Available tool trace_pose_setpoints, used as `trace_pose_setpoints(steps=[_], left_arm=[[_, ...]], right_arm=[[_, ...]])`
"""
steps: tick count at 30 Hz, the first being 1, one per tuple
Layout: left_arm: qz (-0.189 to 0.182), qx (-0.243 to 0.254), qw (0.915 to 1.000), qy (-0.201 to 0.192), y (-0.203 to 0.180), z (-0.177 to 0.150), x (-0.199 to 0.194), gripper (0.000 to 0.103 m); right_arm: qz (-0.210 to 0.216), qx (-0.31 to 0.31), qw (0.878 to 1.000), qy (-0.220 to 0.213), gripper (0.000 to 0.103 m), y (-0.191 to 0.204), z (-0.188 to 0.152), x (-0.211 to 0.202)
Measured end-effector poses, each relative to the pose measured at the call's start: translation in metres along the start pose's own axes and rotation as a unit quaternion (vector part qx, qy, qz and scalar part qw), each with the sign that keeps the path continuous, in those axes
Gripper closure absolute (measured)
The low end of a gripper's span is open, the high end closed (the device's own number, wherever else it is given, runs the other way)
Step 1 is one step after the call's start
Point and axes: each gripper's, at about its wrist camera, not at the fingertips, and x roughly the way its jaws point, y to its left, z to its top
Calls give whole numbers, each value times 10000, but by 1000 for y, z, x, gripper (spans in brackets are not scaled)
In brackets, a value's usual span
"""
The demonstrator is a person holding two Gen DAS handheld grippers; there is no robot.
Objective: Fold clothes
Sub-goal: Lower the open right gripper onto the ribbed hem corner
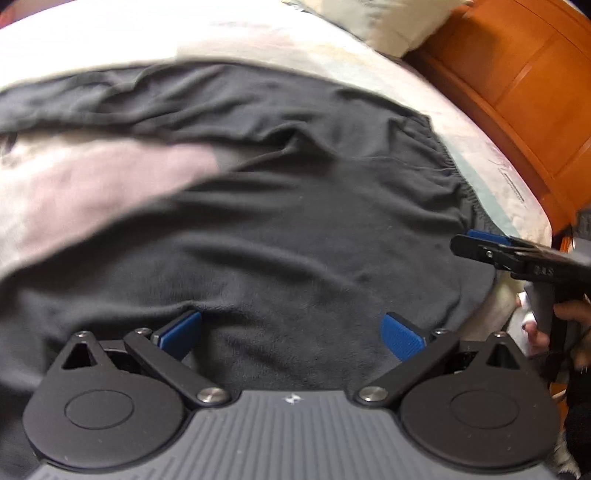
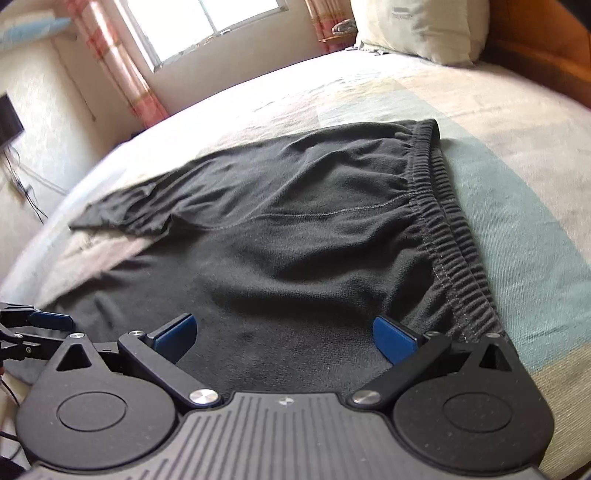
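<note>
Just beyond both wide-open, empty tools, left tool and right tool, we see the black trousers stretching leftward on the bed, waistband nearest our right tool.

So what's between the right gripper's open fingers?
Only the black trousers: the right gripper stands open over their cloth near the elastic waistband, as the right wrist view shows.

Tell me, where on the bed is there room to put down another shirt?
Bare bedspread lies between the black trousers' waistband and the pillow, and also toward the window side beyond the trouser legs. The near edge is crowded: both open hand-held grippers, left and right, hover over the trousers.
</note>
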Motion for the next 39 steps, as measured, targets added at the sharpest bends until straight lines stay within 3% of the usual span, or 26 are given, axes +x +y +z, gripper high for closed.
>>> trace_pose_setpoints(steps=[7, 16, 24, 36, 39], left_arm=[[-419, -288, 9987, -103, 16, 0, -1, 1], [-448, -293, 9984, -180, 17, -2, -3, 1], [-373, -307, 9987, -153, 15, -1, -2, 1], [-296, -243, 9991, -163, 11, -3, -3, 1], [-310, -266, 9990, -170, 12, -3, -3, 1]], right_arm=[[-381, -207, 9991, -25, 0, 11, -3, 5], [-623, -1477, 9862, 410, 0, 29, -8, 12], [-635, -1445, 9869, 331, 0, 29, -7, 13], [-842, -1364, 9855, 559, 0, 34, 1, 19], [-668, -1239, 9886, 532, 0, 26, 13, 15]])
